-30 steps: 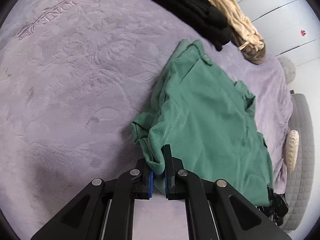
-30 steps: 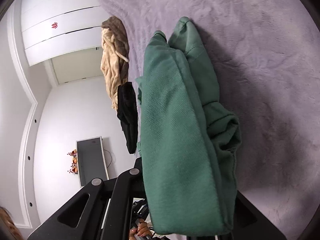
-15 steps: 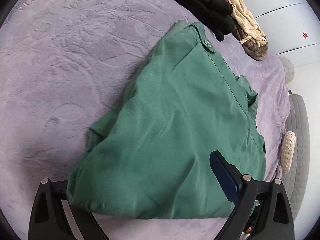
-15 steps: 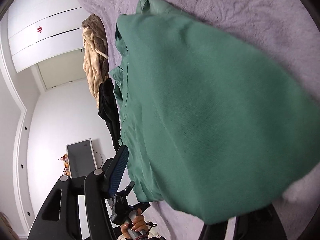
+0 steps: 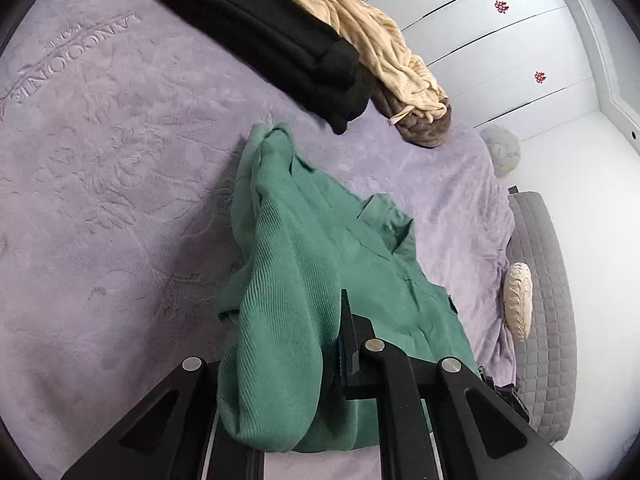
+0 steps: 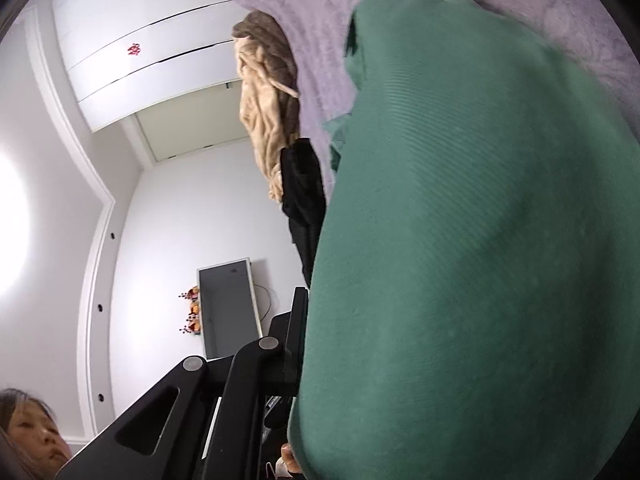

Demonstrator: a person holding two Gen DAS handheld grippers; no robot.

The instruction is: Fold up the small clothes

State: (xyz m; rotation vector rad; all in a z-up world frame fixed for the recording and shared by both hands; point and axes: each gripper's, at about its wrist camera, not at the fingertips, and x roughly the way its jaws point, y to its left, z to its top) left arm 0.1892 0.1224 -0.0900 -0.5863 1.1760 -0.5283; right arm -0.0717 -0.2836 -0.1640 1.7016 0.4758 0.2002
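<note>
Purple bed (image 5: 100, 200) fills my left view, green garment (image 5: 304, 264) draped mid-frame, bunched and lifted, not yet a finished fold. Both tongs, left tongs (image 5: 332, 344) and right tongs (image 6: 310, 344), just clenched on its cloth (black (image 5: 272, 40) and beige (image 5: 380, 48) clothes lie upper centre).

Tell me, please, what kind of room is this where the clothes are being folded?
Most likely a bedroom. The green garment lies on a wide purple plush blanket like a bedspread, a grey quilted headboard with a small pillow stands at one edge, and white wardrobe doors fill the wall.
</note>
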